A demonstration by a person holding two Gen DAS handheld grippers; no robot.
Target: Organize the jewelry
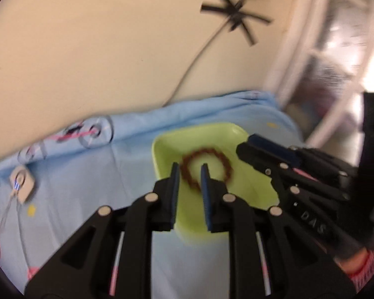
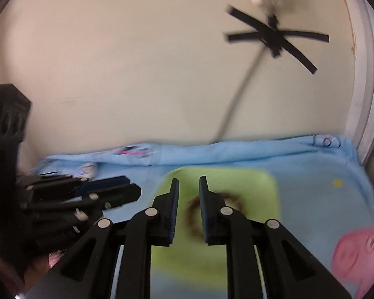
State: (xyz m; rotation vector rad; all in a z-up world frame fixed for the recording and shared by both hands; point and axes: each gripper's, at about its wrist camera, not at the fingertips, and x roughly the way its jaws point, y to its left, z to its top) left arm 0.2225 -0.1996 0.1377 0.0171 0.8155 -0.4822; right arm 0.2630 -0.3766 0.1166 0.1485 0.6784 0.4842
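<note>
A brown beaded bracelet point(image 1: 224, 159) lies as a ring inside a lime-green tray point(image 1: 162, 149) on a light blue cloth point(image 1: 87, 186). My left gripper point(image 1: 190, 168) hovers over the tray's near side. Its jaws stand a narrow gap apart, nothing is between them, and the bracelet shows beyond its tips. My right gripper point(image 1: 244, 144) reaches in from the right over the tray's far right corner, its fingers lying together and empty. In the blurred right wrist view the bracelet point(image 2: 233, 196) and tray point(image 2: 261, 186) sit under the right gripper point(image 2: 189, 180), with the left gripper point(image 2: 134, 189) to its left.
A small beige pad with a thin chain point(image 1: 22, 183) lies on the cloth at the left. A pink object point(image 2: 356, 251) sits at the right. The cream wall behind carries a cable under a cross of black tape point(image 1: 236, 12). A white frame point(image 1: 299, 62) stands at the right.
</note>
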